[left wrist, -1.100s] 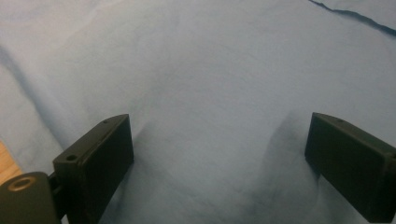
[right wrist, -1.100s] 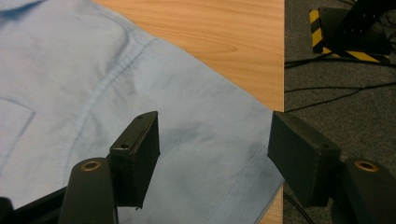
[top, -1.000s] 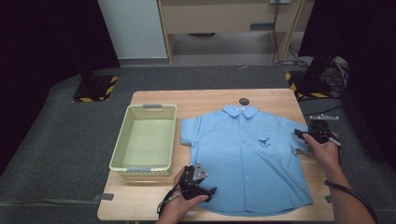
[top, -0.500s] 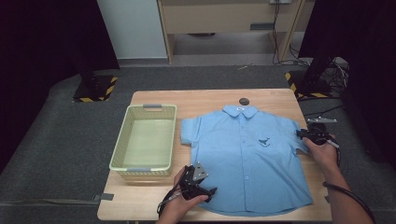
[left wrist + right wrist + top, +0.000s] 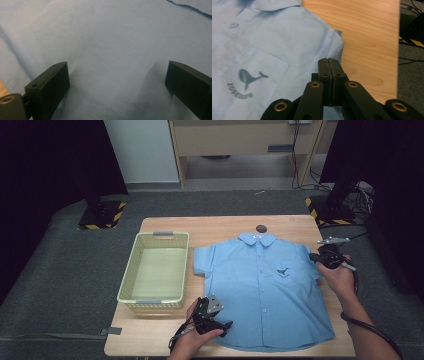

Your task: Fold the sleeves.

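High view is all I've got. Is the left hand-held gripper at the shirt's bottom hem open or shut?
Observer: Open. In the left gripper view, the left hand-held gripper has its jaws wide apart, with the blue shirt spread between them.
Operator: And the right one, out by the sleeve?
Observer: The right hand-held gripper is shut, with its jaws pressed flat together. Its tips are at the edge of the sleeve, and I see no cloth between them.
Operator: What's the dark mark on the chest?
Observer: It's a whale print on the pocket, with a line of lettering under it.
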A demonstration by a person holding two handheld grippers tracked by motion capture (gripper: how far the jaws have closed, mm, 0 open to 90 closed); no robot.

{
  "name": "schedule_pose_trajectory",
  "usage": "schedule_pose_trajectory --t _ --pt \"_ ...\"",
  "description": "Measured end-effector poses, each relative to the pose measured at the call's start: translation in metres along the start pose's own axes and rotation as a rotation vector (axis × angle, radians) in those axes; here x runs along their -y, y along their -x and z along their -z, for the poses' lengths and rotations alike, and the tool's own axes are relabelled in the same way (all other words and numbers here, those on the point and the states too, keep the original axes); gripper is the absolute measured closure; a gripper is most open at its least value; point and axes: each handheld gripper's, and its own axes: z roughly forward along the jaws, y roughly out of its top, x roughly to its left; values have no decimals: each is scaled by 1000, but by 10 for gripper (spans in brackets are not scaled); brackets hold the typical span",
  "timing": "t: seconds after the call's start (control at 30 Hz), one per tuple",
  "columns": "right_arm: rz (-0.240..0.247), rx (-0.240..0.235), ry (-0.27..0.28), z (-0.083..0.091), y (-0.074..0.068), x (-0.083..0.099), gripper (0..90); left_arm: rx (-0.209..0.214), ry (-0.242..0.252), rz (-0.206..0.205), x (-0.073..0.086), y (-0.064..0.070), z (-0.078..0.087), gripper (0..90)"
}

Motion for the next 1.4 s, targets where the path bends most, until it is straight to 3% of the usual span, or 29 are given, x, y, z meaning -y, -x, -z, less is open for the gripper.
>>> schedule_pose_trajectory --t 0.23,0.37,0.47,0.53,0.6,0.77,0.97,1.23,1.4 --pt "58 -5 -60 -20 -36 -19 896 1 0 -1 0 0 0 45" --pt "56 0 -85 -36 -49 -24 878 1 0 -1 0 0 0 43" --pt "49 -19 -58 -37 -55 -25 766 2 -1 -1 0 0 0 42" --pt "51 -43 -22 -33 -58 -26 605 2 -1 -2 0 0 0 42" --pt "55 -50 0 -26 -59 -24 508 1 1 0 0 0 0 42" --pt "11 -91 62 -12 -56 -5 279 -1 -4 0 -1 1 -1 33" --pt "0 -93 53 -7 -47 30 112 -1 -7 1 -1 1 -1 25" --pt "63 -151 93 -8 -59 53 68 -1 -8 1 -2 2 -2 17" --pt "75 -142 61 -18 -61 61 71 -3 -8 1 -2 2 -2 17"
